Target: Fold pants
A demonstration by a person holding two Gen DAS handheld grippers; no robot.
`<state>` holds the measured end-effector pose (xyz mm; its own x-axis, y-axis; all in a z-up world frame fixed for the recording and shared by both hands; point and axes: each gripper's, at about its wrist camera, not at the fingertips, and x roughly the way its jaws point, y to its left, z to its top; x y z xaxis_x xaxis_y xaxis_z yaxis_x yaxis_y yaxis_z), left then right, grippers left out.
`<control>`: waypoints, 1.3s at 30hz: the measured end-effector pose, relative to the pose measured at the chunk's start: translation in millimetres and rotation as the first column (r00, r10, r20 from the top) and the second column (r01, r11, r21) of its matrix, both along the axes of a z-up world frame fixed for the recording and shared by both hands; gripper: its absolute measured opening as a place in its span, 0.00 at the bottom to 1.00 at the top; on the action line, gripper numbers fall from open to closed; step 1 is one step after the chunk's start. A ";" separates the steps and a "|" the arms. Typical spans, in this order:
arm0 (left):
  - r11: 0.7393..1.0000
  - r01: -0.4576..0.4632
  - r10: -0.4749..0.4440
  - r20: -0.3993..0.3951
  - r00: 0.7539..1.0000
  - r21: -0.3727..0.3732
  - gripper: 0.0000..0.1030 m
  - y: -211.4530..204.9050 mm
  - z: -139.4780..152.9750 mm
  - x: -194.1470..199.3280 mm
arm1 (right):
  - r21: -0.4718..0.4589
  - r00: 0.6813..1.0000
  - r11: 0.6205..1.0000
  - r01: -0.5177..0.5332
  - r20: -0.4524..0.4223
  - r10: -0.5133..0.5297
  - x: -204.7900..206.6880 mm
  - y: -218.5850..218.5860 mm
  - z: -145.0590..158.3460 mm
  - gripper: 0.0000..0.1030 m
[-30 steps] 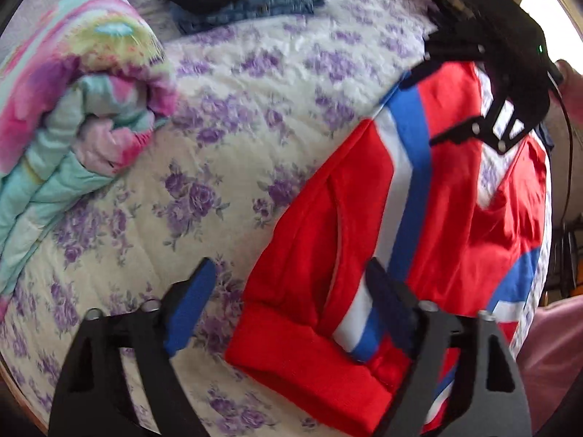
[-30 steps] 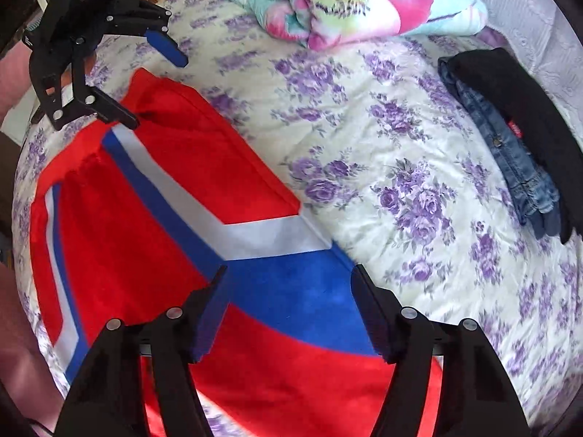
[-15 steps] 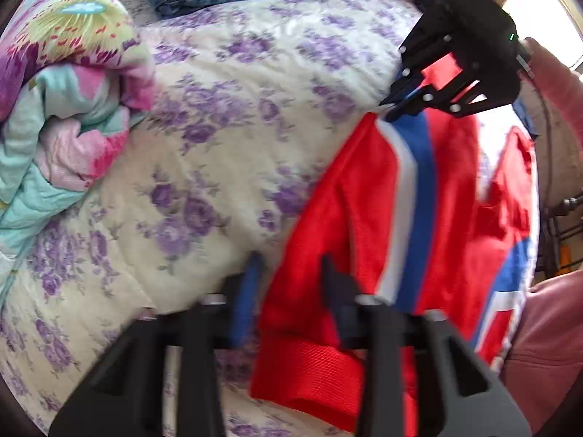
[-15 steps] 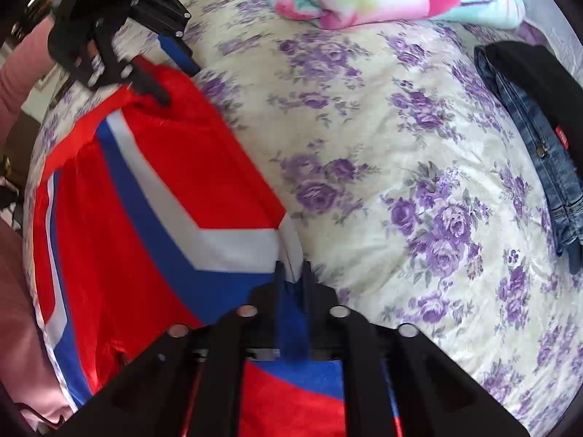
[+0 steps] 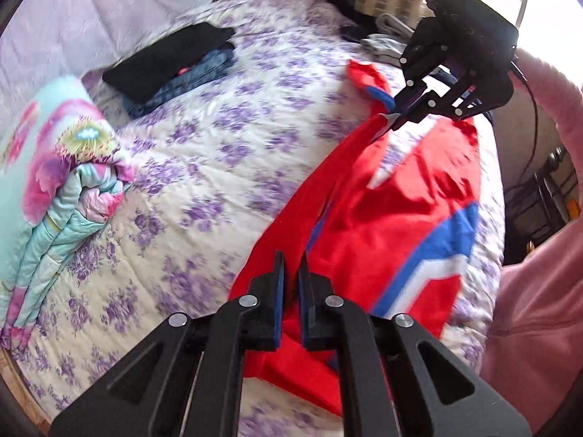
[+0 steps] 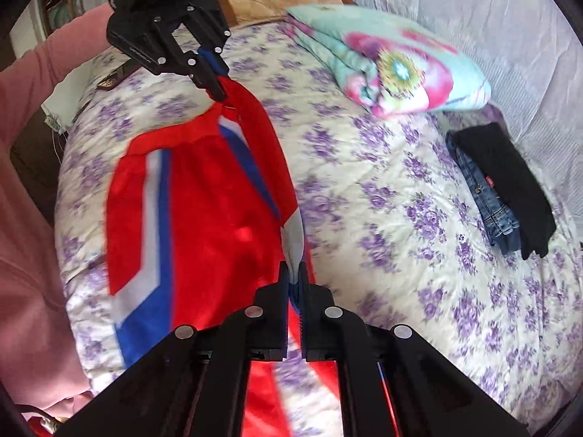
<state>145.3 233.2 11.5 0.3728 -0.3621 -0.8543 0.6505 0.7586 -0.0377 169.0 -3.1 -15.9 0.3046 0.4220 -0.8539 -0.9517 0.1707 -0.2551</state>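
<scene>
Red pants [image 5: 386, 196] with blue and white stripes lie on a floral bedspread [image 5: 226, 145]; their near edge is lifted off the bed. My left gripper [image 5: 291, 273] is shut on the red edge near the waistband. My right gripper [image 6: 294, 280] is shut on the white and blue part of the pants [image 6: 218, 196] further along the same edge. Each gripper shows in the other's view: the right gripper [image 5: 395, 123] at the top right pinching cloth, the left gripper [image 6: 215, 91] at the top left doing the same. The cloth hangs taut between them.
A folded floral blanket [image 5: 62, 182] lies at the bed's left side, and the same blanket [image 6: 393, 58] sits at the far end in the right wrist view. A stack of folded black and denim clothes [image 5: 171, 62] rests near the wall. A person's pink sleeve [image 5: 539, 313] is close by.
Both grippers went from open over the flat pants to shut on their edge, then rose, lifting that edge off the bed and pulling it across the pants.
</scene>
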 end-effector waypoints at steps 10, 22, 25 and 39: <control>0.998 0.045 -0.046 0.020 0.999 0.039 0.05 -25.6 -46.2 -115.2 | -0.022 0.977 0.999 -0.036 0.211 0.040 -153.0 -29.0 -81.9 0.05; 0.999 -0.024 0.024 0.001 1.000 0.031 0.10 -29.7 -93.3 -149.4 | 0.024 0.966 0.999 0.029 0.256 -0.034 -172.5 -29.5 -139.8 0.11; 0.998 -0.036 0.035 0.030 0.999 0.043 0.32 -35.5 -88.4 -157.7 | 0.079 0.937 0.992 0.096 0.329 -0.117 -179.4 -33.0 -139.5 0.45; 0.966 -0.040 0.074 0.127 0.989 -0.254 0.91 -137.1 -44.7 -121.7 | 0.462 0.668 0.509 0.727 -0.299 -0.682 -76.0 -146.5 -40.1 0.90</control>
